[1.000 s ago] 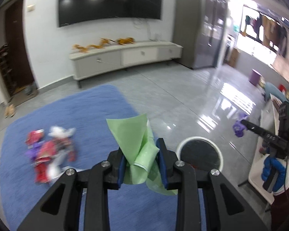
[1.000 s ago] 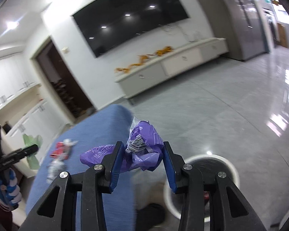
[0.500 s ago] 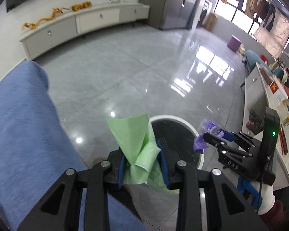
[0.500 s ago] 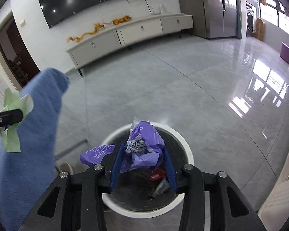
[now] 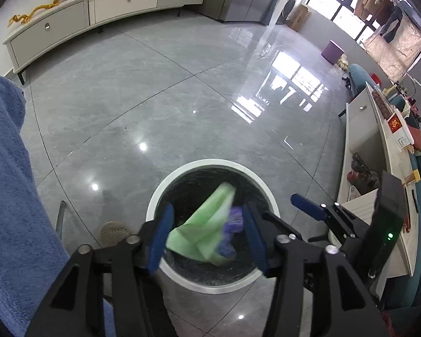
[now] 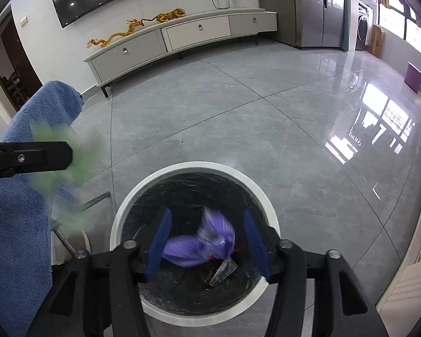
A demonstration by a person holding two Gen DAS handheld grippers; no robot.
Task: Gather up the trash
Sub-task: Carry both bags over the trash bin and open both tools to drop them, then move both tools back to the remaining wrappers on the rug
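Over the white-rimmed trash bin (image 6: 195, 168), the left gripper (image 5: 207, 238) and right gripper (image 6: 205, 243) are opening, clenched a second ago: a green wrapper (image 5: 205, 224) and purple wrapper (image 6: 202, 241) tumble free between the jaws into the near bin, two pieces collected

Only partly legible print: round tan disc (image 5: 115, 233) on the floor by the bin, upside-down letters, maybe "LUPA". Red-and-white box (image 5: 400, 129) on right desk has a gold emblem, unreadable. Wrapper print blurred.
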